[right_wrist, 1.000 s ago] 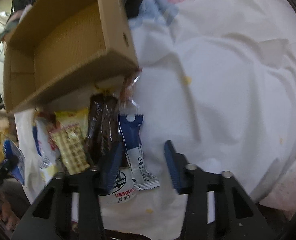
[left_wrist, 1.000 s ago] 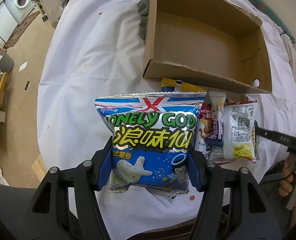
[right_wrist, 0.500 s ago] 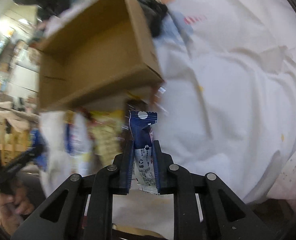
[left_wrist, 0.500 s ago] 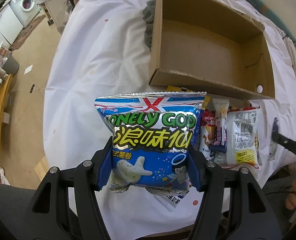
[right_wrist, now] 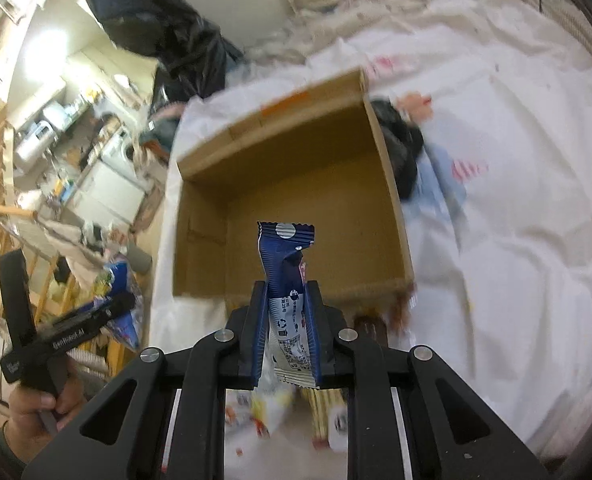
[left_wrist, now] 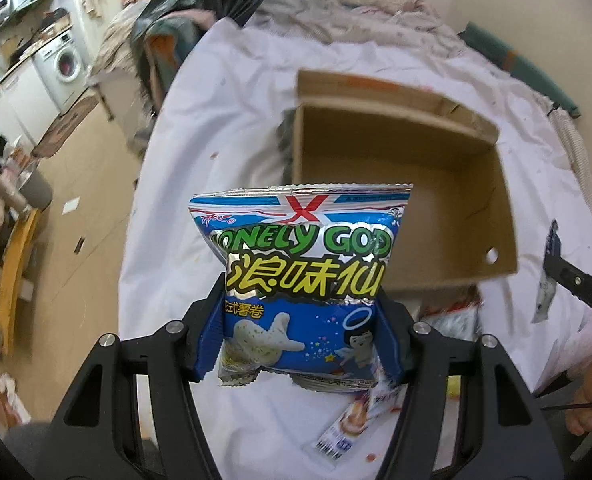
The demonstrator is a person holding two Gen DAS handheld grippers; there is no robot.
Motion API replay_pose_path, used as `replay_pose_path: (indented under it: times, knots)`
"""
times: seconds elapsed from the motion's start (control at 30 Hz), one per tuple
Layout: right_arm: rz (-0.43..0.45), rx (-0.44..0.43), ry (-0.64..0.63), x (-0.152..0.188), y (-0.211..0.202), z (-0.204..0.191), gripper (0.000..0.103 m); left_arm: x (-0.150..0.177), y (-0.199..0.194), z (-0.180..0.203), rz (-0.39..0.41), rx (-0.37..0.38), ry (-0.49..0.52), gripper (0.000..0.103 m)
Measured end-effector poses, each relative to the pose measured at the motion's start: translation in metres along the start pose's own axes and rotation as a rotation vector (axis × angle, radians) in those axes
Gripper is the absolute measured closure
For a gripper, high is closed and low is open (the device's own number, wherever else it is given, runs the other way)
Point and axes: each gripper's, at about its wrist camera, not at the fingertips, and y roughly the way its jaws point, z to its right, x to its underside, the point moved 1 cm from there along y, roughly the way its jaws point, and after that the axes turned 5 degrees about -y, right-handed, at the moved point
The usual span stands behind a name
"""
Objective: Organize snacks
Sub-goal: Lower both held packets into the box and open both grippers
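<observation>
Now both grippers carry snacks above the white cloth (left_wrist: 224, 128), and the step in hand looks like dropping them into the box (left_wrist: 400, 200).

The left gripper (left_wrist: 300, 344) is clamped on the chip bag (left_wrist: 302, 280), its blue pads pressing the bag's lower sides; the bag stands upright and hides the box's near-left corner in the left view. The right gripper (right_wrist: 286, 332) pinches a slim blue packet (right_wrist: 286, 264), which pokes up between the pads, its crimped top in front of the box (right_wrist: 296, 208) floor. Its jaws have just been closing, with the packet between them.

The box lies open and looks bare inside. More snacks (left_wrist: 452, 320) wait on the cloth just outside its near wall.

To do this well, each gripper probably should clear the near wall before letting go, since a puffy bag can catch on the cardboard edge and tip back out. The bag is wide, so it likely belongs flat against one side, leaving the packet room beside it. Releasing low over the floor should keep both from bouncing. The two grippers sit near each other, so going one at a time may avoid a knock.
</observation>
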Motion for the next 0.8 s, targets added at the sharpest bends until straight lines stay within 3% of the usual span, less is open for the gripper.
replay_pose_path:
  times: [0.1,0.23,0.57,0.8]
  knots:
    - [0.054,-0.011,-0.005,-0.015,0.000,-0.002,0.084,-0.017,0.002,0.007,0.020,-0.003,0.017,0.043]
    - [0.064,0.008,-0.018,-0.027,0.012,0.002,0.084,-0.031,0.003,0.014,0.053,0.001,0.027,0.043]
    - [0.022,0.046,0.011,-0.049,0.052,0.016,0.084,-0.047,0.038,0.033,0.047,0.015,0.030,0.043]
    - [-0.033,0.078,0.028,-0.045,0.074,0.017,0.084,-0.043,0.066,0.037,0.061,0.012,0.050,0.043]
